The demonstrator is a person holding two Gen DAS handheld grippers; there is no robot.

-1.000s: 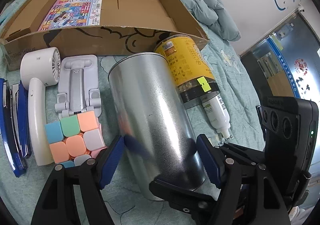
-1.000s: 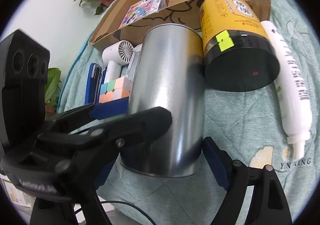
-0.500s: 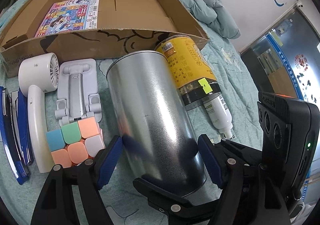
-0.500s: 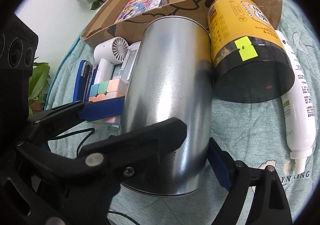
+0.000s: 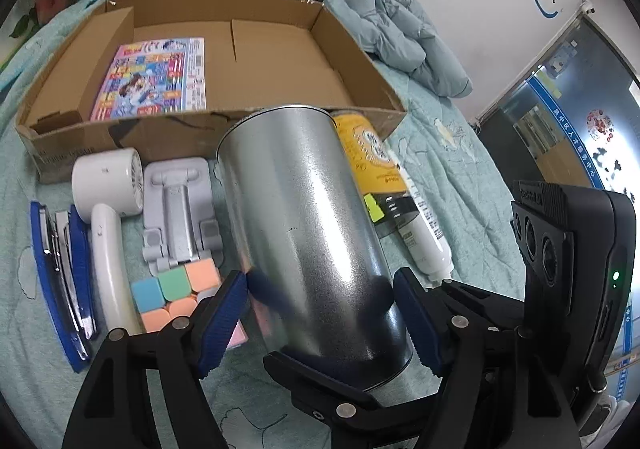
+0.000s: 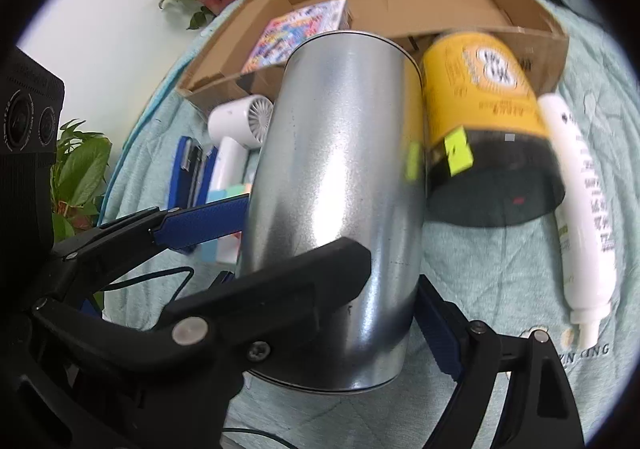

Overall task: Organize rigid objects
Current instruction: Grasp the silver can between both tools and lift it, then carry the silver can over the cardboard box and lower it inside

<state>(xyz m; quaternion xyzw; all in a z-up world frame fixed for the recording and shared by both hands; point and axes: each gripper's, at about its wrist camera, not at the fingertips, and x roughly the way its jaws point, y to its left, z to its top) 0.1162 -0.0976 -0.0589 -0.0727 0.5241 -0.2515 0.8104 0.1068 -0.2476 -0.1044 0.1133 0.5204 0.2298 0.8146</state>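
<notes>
Tin: the shiny galvanised metal cylinder tin is clamped low on its smooth wall by the left gripper and the right gripper, near the bedspread's front edge.
Done: a colourful printed booklet is laid in the brown cardboard box.
Left: the yellow-labelled jar and white plastic tube are unboxed.

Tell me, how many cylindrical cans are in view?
2: the silver can between both grippers, and the yellow can lying beside it, near the cardboard box. Others may be hidden.
</notes>
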